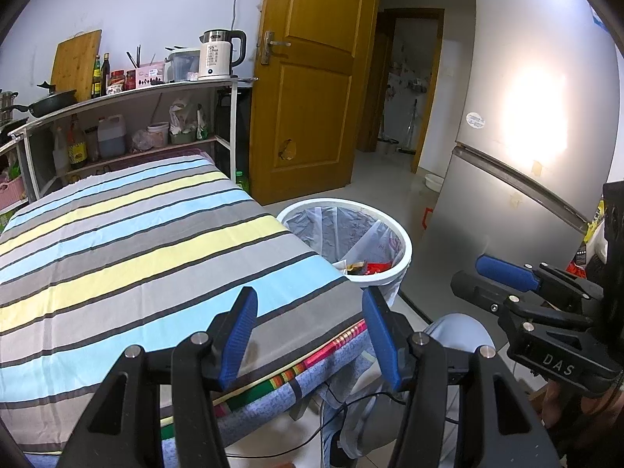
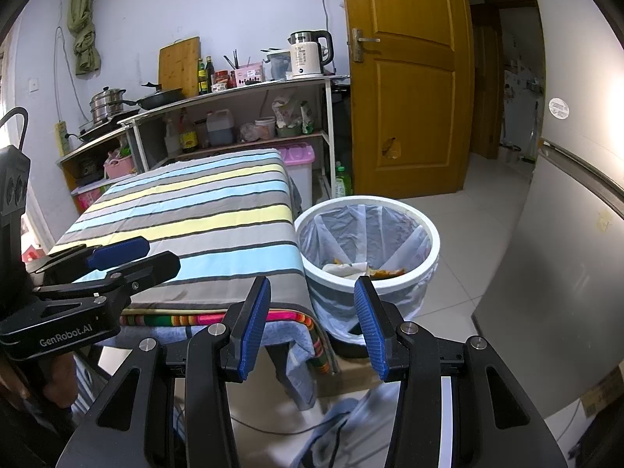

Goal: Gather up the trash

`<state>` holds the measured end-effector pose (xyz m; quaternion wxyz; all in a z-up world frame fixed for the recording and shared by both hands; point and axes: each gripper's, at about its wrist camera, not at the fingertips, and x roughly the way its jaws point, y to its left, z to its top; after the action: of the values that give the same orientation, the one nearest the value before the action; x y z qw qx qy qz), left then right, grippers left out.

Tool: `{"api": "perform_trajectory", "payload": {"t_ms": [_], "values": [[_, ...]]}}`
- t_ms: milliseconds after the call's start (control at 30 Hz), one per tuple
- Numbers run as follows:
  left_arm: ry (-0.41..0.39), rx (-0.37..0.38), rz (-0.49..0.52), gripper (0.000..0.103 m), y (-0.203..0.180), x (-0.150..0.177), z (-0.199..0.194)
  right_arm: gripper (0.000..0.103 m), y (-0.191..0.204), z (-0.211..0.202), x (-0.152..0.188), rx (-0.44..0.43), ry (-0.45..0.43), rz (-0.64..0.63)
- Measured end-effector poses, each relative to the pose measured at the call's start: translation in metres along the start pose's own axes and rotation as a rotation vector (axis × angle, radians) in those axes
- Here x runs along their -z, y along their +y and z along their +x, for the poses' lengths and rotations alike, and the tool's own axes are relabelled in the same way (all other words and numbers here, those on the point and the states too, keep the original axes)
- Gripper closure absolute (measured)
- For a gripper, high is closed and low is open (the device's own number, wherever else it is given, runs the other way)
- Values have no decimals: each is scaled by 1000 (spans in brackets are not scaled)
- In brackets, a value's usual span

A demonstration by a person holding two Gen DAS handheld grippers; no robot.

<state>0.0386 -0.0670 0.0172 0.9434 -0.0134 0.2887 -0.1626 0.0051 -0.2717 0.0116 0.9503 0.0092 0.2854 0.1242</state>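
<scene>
Left wrist view had the left gripper [image 1: 308,335] with its jaws spread wide and nothing between them, held over the near corner of the striped cloth [image 1: 148,241] that covered the surface. Right wrist view showed the right gripper [image 2: 312,325] likewise parted and empty, poised above the near edge of that cloth and the near rim of the white bin [image 2: 431,249]. Each gripper appeared at the side of the other's view, apart from one another.

Just beside the surface's right edge stood the bin [image 1: 403,249], lined with a clear plastic bag [image 2: 351,226]. At its bottom lay the trash [image 2: 362,269]: crumpled white paper and orange and red wrappers.

Beyond the surface, a shelf unit [image 2: 234,93] carried a kettle [image 2: 310,54], bottles, a cutting board and pans. To the right of it was a wooden door [image 2: 409,78], and a grey fridge [image 1: 526,148] stood farther right.
</scene>
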Motion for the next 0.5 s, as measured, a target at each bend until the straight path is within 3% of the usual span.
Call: {"api": "perform_trajectory", "payload": {"t_ms": [500], "values": [[9,-1,-2,45,-2,2,1,57,1,0,-1,0,-1,-1]]}}
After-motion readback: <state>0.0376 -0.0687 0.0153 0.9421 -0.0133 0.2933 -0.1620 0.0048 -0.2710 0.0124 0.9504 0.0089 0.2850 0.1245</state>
